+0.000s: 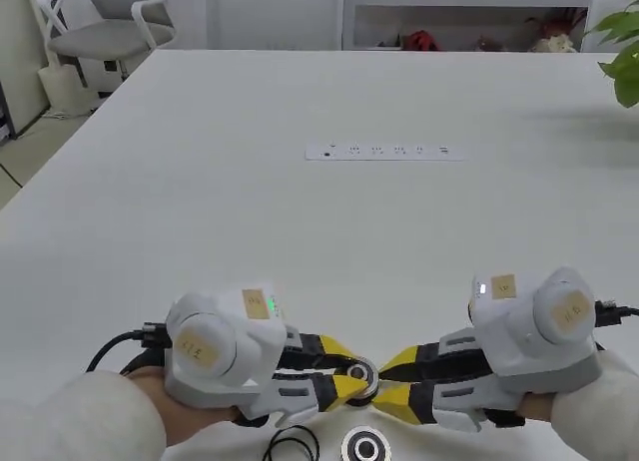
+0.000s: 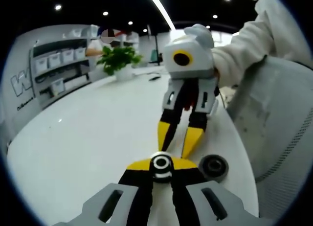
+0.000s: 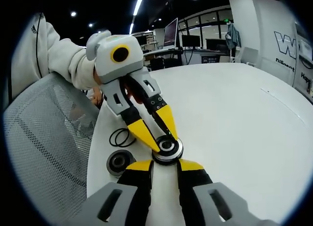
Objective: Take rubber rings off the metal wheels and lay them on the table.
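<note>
1. Two grippers meet tip to tip at the bottom centre of the head view, over the near edge of the white table [image 1: 300, 231]. A sleeved hand is behind each one.
2. Left gripper [image 3: 165, 140]: jaws clamped on a metal wheel [image 1: 361, 373], one yellow tip on each side of it. Can't tell if the wheel touches the table.
3. Right gripper [image 2: 174, 150]: comes in from the opposite side, with its yellow tips part-way apart and right at the wheel's rim. Can't tell whether they actually pinch anything.
4. Held wheel: bright hub. In the right gripper view there's a dark band round its edge, low centre of frame.
5. Second wheel [image 1: 365, 447]: lies flat on the table at the bottom edge of the head view, just below the held one and clear of both grippers.
6. Rubber rings [image 1: 293, 445]: thin black loops lying flat on the table, overlapping, at the bottom edge of the head view just left of the second wheel. Exact count unclear.
7. Rest of the head view: power strip [image 1: 384, 152] set in the tabletop at mid frame, office chair [image 1: 110, 27] upper left, plant [image 1: 624, 52] leaves at the upper right edge.
</note>
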`<action>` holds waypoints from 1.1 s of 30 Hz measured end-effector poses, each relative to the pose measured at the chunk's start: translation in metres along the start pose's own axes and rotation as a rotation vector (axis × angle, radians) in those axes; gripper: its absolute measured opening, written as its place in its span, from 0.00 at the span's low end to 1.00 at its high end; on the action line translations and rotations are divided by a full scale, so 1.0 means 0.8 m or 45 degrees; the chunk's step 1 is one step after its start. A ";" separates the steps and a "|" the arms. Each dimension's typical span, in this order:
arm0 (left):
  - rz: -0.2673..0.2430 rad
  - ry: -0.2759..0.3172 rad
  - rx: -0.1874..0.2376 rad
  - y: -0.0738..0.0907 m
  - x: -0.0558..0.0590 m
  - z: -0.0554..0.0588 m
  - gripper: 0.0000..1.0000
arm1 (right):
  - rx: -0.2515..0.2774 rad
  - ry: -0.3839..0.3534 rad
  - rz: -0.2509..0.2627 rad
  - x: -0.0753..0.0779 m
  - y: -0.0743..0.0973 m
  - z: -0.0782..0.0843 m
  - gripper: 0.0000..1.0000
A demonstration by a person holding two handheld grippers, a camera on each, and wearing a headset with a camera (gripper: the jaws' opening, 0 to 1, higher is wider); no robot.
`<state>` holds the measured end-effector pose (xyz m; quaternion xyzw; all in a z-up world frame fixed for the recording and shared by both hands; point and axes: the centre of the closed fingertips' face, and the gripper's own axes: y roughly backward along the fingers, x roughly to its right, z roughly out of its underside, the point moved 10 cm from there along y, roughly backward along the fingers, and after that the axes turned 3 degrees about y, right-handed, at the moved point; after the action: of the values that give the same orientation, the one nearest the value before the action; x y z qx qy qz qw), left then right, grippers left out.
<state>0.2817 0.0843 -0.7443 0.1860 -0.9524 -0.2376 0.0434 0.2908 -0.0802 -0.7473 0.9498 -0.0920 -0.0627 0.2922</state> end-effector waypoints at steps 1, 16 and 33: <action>0.000 0.001 0.000 0.000 0.000 0.000 0.14 | 0.014 0.023 0.015 0.000 -0.002 -0.002 0.20; -0.004 0.010 0.007 0.000 0.001 0.001 0.14 | 0.003 0.081 0.038 0.001 -0.009 -0.004 0.22; -0.006 0.024 0.009 0.001 0.001 0.001 0.14 | -0.045 0.069 0.064 0.004 -0.002 0.000 0.03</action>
<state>0.2803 0.0850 -0.7450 0.1907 -0.9523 -0.2326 0.0511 0.2939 -0.0799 -0.7482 0.9432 -0.1066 -0.0312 0.3130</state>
